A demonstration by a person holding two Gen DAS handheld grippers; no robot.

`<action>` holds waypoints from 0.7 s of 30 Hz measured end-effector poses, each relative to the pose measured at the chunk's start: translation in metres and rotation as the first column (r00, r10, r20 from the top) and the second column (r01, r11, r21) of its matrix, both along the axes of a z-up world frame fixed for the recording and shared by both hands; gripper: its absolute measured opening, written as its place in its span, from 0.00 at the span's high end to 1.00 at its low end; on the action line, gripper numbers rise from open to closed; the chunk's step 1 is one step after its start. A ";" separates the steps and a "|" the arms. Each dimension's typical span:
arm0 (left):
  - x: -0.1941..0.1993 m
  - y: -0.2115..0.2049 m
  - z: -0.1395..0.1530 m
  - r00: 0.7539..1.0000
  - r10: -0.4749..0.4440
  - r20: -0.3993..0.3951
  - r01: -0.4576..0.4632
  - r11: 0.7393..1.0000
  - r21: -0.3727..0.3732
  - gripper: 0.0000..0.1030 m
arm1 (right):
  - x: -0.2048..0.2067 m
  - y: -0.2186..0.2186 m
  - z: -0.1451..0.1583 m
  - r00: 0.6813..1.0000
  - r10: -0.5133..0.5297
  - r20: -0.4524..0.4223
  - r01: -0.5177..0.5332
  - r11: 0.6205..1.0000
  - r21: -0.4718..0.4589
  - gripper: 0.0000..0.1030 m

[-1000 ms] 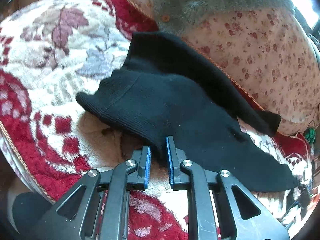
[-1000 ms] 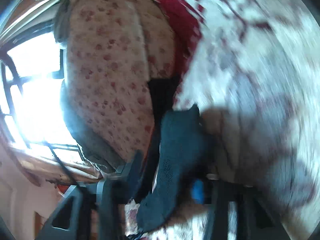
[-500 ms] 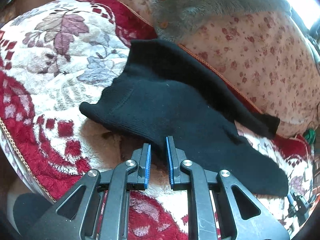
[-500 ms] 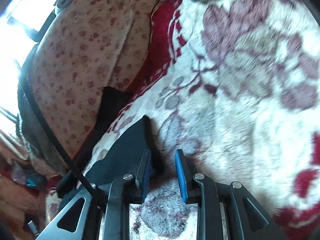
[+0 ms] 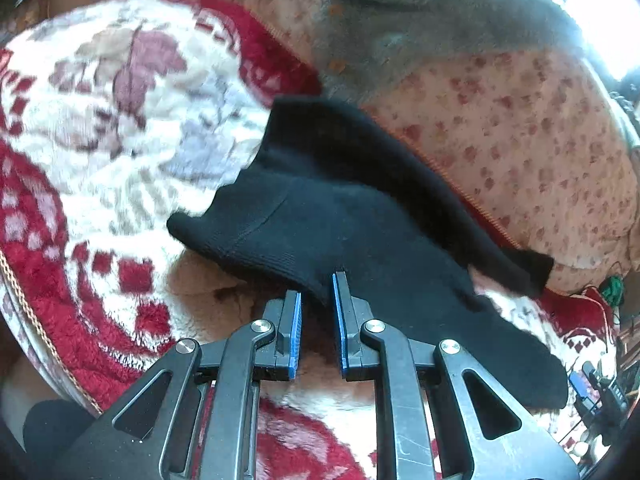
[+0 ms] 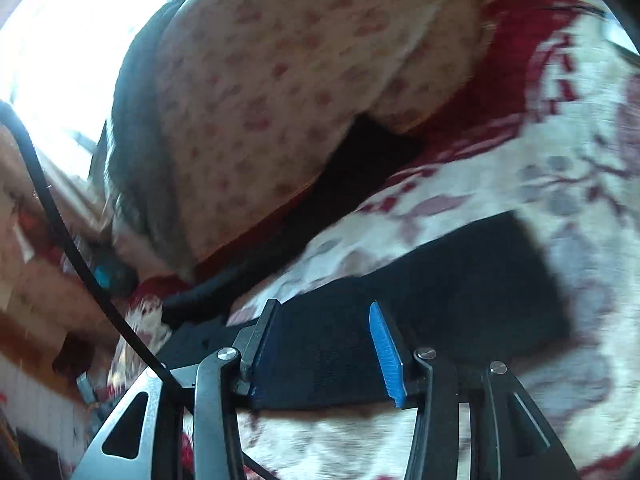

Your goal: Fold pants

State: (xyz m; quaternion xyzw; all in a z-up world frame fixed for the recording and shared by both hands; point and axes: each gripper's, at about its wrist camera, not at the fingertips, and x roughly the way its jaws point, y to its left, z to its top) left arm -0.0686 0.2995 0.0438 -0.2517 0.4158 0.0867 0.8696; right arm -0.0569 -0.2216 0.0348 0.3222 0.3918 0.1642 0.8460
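Note:
Black knit pants (image 5: 360, 216) lie spread on a red and white floral blanket (image 5: 100, 140), one leg running along the cushion's foot. My left gripper (image 5: 316, 292) sits at the near hem, jaws slightly apart, with the fabric's edge just at its tips; no clear grip shows. In the right wrist view the pants (image 6: 460, 280) lie flat on the blanket. My right gripper (image 6: 324, 312) is open wide, straddling the near end of a pant leg without pinching it.
A cream floral cushion (image 5: 520, 140) rises behind the pants, with a grey garment (image 5: 440, 20) draped on top. A black cable (image 6: 80, 260) crosses the right wrist view's left side. The blanket's edge (image 5: 24, 292) drops off at the left.
My right gripper let go of the pant leg, opened wide and swung to lie over it flat on the blanket. My left gripper stayed near the hem, and the fabric shifted slightly.

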 end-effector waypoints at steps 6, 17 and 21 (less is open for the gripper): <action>0.014 0.023 -0.016 0.999 0.049 -0.017 -0.051 0.992 -0.115 0.81 | 0.021 0.060 -0.012 0.986 0.166 -0.032 -0.165 0.986 0.010 0.57; 0.012 0.024 -0.029 0.995 0.061 -0.075 -0.062 0.998 -0.021 0.80 | 0.061 0.113 -0.030 0.953 0.285 -0.097 -0.290 0.957 -0.033 0.53; -0.001 0.018 -0.002 0.997 0.052 -0.064 -0.048 0.997 0.068 0.80 | 0.073 0.107 -0.027 0.951 0.293 -0.102 -0.299 0.953 -0.050 0.53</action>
